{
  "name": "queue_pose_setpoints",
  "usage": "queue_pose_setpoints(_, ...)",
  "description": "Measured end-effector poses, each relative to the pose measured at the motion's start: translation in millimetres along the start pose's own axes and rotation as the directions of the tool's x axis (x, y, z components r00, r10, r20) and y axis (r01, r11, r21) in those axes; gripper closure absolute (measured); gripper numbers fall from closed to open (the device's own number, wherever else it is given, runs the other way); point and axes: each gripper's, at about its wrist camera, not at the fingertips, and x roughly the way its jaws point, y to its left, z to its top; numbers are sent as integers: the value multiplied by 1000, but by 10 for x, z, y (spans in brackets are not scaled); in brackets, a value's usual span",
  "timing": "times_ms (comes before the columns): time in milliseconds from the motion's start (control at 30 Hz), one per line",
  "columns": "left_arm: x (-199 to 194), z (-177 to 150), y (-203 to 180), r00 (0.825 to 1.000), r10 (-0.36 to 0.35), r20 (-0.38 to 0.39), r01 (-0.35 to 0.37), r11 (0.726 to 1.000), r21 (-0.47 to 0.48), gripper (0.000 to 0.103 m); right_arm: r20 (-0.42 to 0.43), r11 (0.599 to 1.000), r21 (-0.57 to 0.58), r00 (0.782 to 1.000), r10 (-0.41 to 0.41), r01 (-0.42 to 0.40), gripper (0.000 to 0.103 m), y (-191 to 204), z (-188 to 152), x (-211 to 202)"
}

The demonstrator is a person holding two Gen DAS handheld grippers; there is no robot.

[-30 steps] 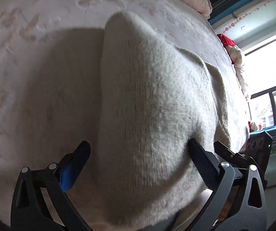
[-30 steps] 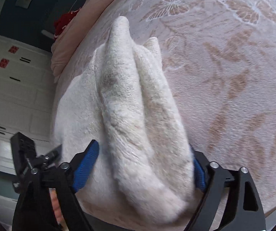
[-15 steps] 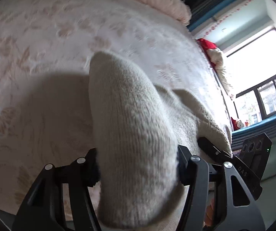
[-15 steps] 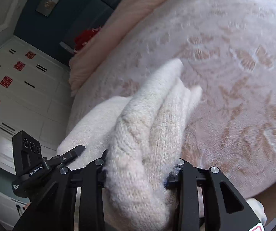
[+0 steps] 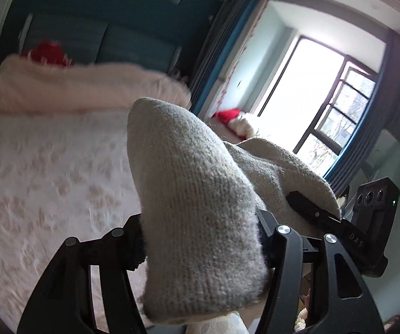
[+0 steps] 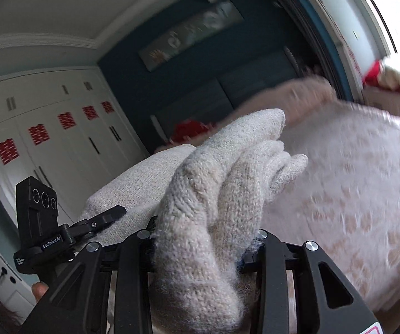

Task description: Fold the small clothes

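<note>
Only the right wrist view shows the white wardrobe point(image 6: 60, 139), while the bed point(image 5: 46, 172) is blurred in both views. The cream knitted garment point(image 5: 200, 222) hangs above the bed, clamped at one part by the left gripper point(image 5: 200, 243) and at another, bunched part by the right gripper point(image 6: 202, 243). Its lower part is cut off.

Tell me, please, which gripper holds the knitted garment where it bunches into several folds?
The right gripper; the knit garment shows several ridges there, one smooth fold at the left gripper.
</note>
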Motion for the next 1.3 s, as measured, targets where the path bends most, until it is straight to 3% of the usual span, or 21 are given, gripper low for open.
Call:
queue_pose_setpoints(133, -545, 326, -106, 992, -2, 126, -9, 996, 89, 45, 94, 989, -128, 992, 82, -70, 69, 584, 345, -119)
queue_pose_setpoints(267, -1125, 616, -116, 965, 8, 263, -52, 986, 159, 44, 141, 963, -230, 974, 177, -141, 69, 1114, 616, -86)
queue_pose_setpoints(433, -1737, 815, 36, 912, 58, 406, -156, 965, 212, 42, 141, 928, -295, 951, 277, -227, 68, 1605, 781, 239)
queue_pose_setpoints(567, -1903, 855, 385, 894, 100, 436, -207, 956, 206, 41, 100, 921, -278, 946, 309, -271, 68, 1772, 688, 749)
queue_pose_setpoints(867, -1599, 696, 1819, 902, 204, 380, -251, 965, 78, 41, -77, 942, -163, 956, 285, -294, 67, 1685, 33, 2301)
queue_pose_setpoints(1067, -1076, 228, 2680, 924, 269, 270, -281, 960, 6, 41, -243, 969, -55, 944, 222, -242, 67, 1175, -907, 3219)
queue_pose_setpoints(1167, -673, -227, 3094, 941, 295, 165, -294, 955, -31, 41, -363, 983, -16, 917, 165, -183, 67, 816, -1554, 3584)
queue_pose_setpoints(1267, -284, -851, 3572, 939, 342, 30, -338, 937, -89, 41, -509, 992, 73, 851, 129, -107, 67, 427, -2288, 3888)
queue_pose_setpoints(1300, -150, -1078, 3736, 932, 360, -30, -361, 925, -123, 41, -572, 994, 96, 813, 105, -60, 66, 276, -2591, 3965)
